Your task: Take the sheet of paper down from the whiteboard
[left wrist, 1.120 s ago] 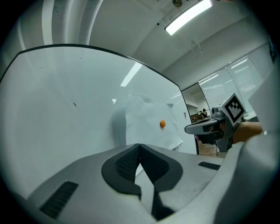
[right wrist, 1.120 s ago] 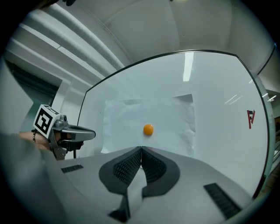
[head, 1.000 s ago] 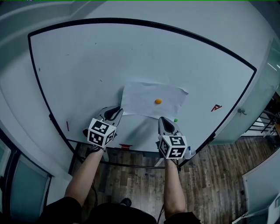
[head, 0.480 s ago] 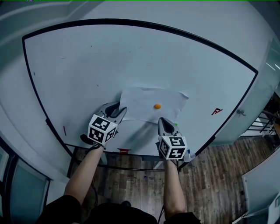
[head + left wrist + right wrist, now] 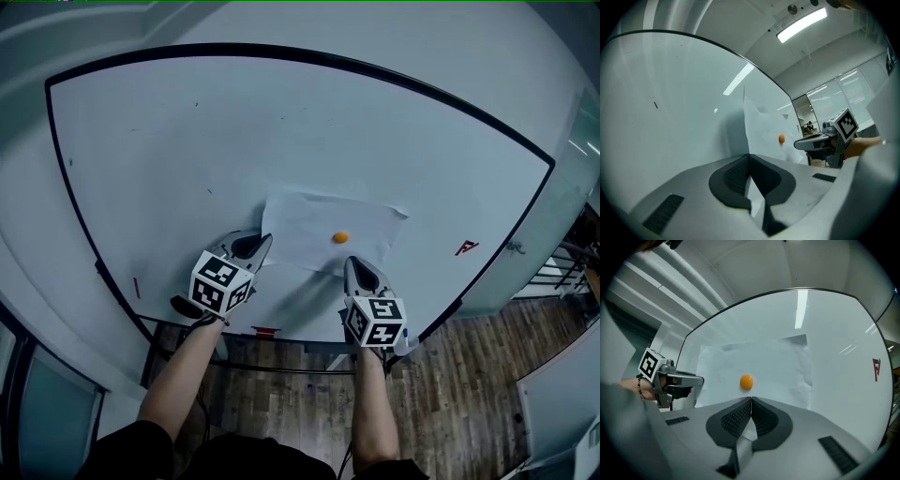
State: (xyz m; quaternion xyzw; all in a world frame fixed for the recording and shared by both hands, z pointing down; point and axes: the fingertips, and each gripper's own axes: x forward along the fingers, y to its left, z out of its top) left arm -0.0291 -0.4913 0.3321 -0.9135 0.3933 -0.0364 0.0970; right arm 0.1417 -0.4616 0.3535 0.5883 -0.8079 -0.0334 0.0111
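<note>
A white sheet of paper [image 5: 323, 234] hangs on the whiteboard [image 5: 187, 141], pinned by an orange magnet [image 5: 340, 237]. My left gripper [image 5: 262, 246] is shut on the sheet's lower left corner, and in the left gripper view the paper [image 5: 761, 124] runs in between the closed jaws of the left gripper [image 5: 749, 158]. My right gripper [image 5: 354, 266] is shut on the sheet's bottom edge just below the magnet. The right gripper view shows the right gripper [image 5: 751, 401] with a strip of paper [image 5: 764, 362] pinched between its pads, below the magnet [image 5: 746, 382].
A red mark [image 5: 466, 248] sits on the board to the right of the sheet, and a short red line [image 5: 137, 287] at the board's lower left. A red object [image 5: 267, 331] lies on the ledge under the board. Wooden floor [image 5: 469, 394] spreads below.
Both grippers have drawn back a little from the board, keeping hold of the paper's lower edge. A small green magnet beside the right gripper is now out of sight.
</note>
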